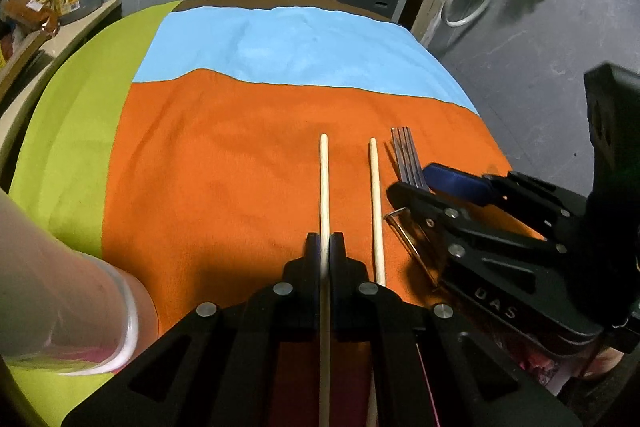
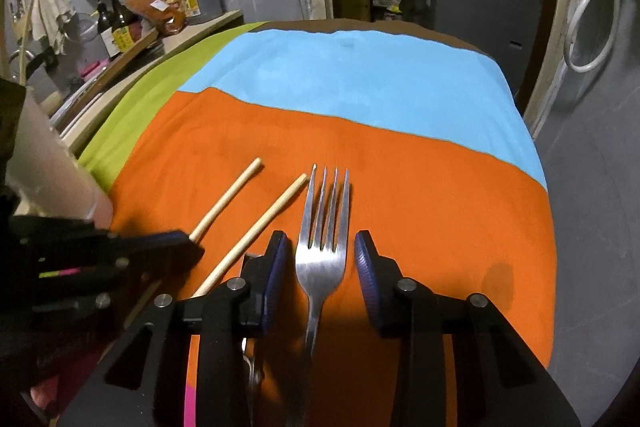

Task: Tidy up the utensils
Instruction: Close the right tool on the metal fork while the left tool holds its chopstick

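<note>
Three-coloured cloth (image 2: 400,163), grey wall (image 1: 532,67), bottles (image 2: 120,15)

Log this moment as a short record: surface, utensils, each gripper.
surface: orange cloth
left chopstick: clamped between the left gripper's pads
second chopstick: lies loose beside it on the cloth
fork: lies flat, tines pointing away
left gripper: shut on the left chopstick
right gripper: open, pads either side of the fork, not touching it
</note>
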A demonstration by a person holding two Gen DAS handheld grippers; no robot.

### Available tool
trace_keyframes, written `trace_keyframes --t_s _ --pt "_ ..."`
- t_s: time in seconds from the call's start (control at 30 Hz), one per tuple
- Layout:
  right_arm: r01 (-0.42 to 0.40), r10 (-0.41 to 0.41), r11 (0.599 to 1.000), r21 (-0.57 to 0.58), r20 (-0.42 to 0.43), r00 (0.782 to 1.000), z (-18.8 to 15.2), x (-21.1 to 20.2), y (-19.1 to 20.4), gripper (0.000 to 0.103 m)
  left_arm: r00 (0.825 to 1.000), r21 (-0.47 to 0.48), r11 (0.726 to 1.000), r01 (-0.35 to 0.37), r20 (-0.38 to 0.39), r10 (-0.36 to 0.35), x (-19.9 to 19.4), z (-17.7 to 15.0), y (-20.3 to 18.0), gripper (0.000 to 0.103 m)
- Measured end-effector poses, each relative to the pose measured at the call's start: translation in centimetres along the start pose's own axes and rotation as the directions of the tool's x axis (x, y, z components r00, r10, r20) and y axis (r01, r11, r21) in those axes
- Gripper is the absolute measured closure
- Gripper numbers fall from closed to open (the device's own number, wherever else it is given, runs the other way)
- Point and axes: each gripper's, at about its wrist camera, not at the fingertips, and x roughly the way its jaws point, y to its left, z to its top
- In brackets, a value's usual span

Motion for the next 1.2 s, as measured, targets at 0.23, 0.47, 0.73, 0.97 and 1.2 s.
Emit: trace_keyframes --t_s 0.23,0.47,0.73,0.97,1.2 --pt "-0.006 0.006 1.0 0.017 0.005 1.0 0.1 0.2 0.0 0.068 1.0 0.028 1.0 -0.007 0.014 0.007 0.1 -0.2 -0.3 0.1" --pt "-0.006 0.006 1.0 0.021 0.008 1.0 0.1 0.2 0.0 0.07 0.999 0.035 0.999 -0.023 0.032 0.022 0.1 -0.5 -0.6 0.1" --pt "-0.042 0.041 0.997 0.067 0.02 0.999 0.0 0.0 -0.6 0.08 0.995 0.001 0.999 0.037 0.091 -0.037 -0.8 -0.7 -0.2 0.1" --pt "-0.057 0.04 0.988 0.142 0.12 0.992 -0.6 -2.1 -2.0 0.08 0.97 0.027 0.999 0.027 0.239 -0.032 -3.1 -1.1 -1.0 0.1" --pt "-0.006 -0.033 0.993 0.121 0.321 0.946 -1.5 -5.9 -1.2 0.08 0.935 0.026 0.998 0.057 0.348 -0.063 -4.6 -1.3 -1.3 0.1"
